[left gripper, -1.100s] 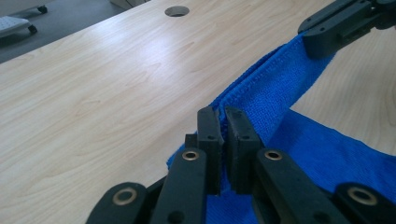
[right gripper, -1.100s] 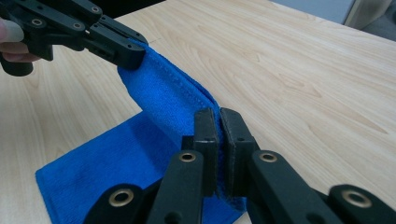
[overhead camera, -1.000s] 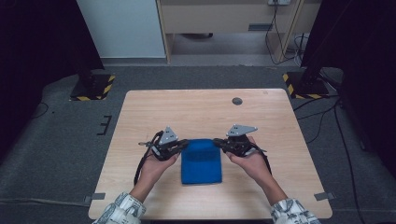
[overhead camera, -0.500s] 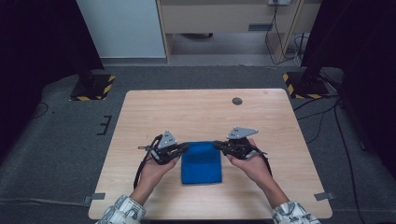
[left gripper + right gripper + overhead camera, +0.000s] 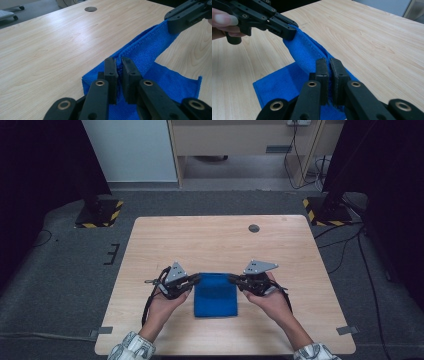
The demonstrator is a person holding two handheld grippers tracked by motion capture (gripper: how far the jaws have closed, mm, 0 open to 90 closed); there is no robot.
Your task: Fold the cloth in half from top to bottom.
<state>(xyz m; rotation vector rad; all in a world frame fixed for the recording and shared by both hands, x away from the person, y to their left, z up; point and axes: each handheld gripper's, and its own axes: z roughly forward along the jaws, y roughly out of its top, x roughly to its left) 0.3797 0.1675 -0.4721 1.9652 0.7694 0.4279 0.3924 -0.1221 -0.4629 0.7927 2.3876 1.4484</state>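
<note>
A blue cloth (image 5: 215, 295) lies folded near the front middle of the wooden table (image 5: 210, 240). My left gripper (image 5: 196, 279) is shut on the cloth's far left corner, and my right gripper (image 5: 233, 278) is shut on its far right corner. The far edge is lifted a little off the table between them. In the left gripper view the jaws pinch the folded hem of the blue cloth (image 5: 147, 50), with the right gripper (image 5: 172, 25) clamped on its other end. In the right gripper view the blue cloth (image 5: 304, 52) runs from my jaws to the left gripper (image 5: 288, 33).
A round cable hole (image 5: 254, 228) sits near the table's far edge. Beyond the table stand a white cabinet (image 5: 130, 150), a wooden desk (image 5: 240, 140) and two stands with yellow-black striped bases (image 5: 100, 215). Grey carpet surrounds the table.
Both grippers have moved slightly toward the far side, raising the cloth's far edge a little. Their grip on the corners has not changed.
</note>
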